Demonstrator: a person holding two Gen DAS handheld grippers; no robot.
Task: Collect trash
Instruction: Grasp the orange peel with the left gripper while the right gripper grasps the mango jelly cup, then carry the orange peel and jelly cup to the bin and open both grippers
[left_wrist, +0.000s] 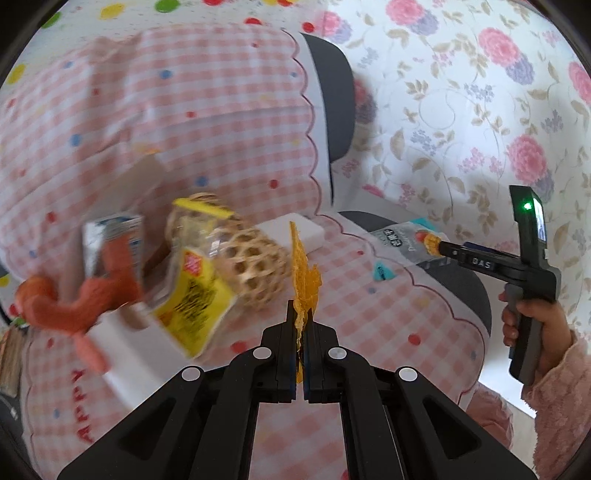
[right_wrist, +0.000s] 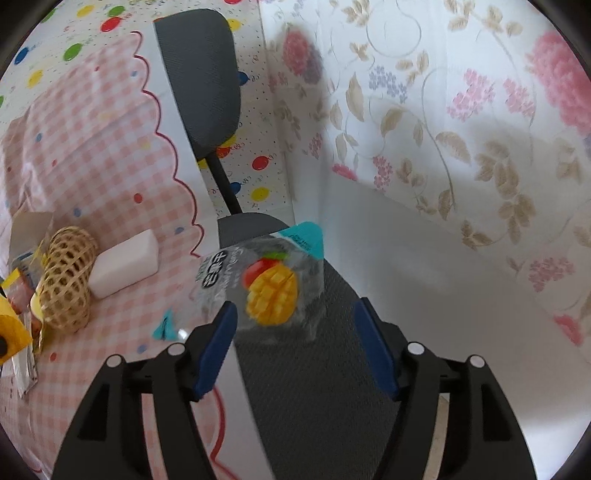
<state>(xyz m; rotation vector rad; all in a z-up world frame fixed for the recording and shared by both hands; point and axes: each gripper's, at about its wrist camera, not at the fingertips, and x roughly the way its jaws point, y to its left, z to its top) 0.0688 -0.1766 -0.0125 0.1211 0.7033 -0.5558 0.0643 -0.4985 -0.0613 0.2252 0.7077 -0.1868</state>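
Observation:
My left gripper (left_wrist: 303, 314) is shut on a thin orange-yellow scrap (left_wrist: 304, 269) that stands up from the fingers above the pink checked tablecloth (left_wrist: 369, 314). My right gripper (right_wrist: 295, 325) is open, its blue pads (right_wrist: 221, 343) on either side of a clear mango snack wrapper (right_wrist: 269, 280) that hangs over the table edge above a grey chair seat (right_wrist: 314, 387). In the left wrist view the right gripper (left_wrist: 437, 247) reaches that wrapper (left_wrist: 402, 240). A small teal torn scrap (right_wrist: 166, 326) lies on the cloth, also seen in the left wrist view (left_wrist: 382, 272).
A woven basket (left_wrist: 243, 258) lies on its side with a yellow packet (left_wrist: 192, 299), a carton (left_wrist: 110, 240) and an orange toy (left_wrist: 74, 299) to its left. A white block (right_wrist: 125, 264) sits behind it. A grey chair back (right_wrist: 199, 74) stands by the floral wall (right_wrist: 443, 147).

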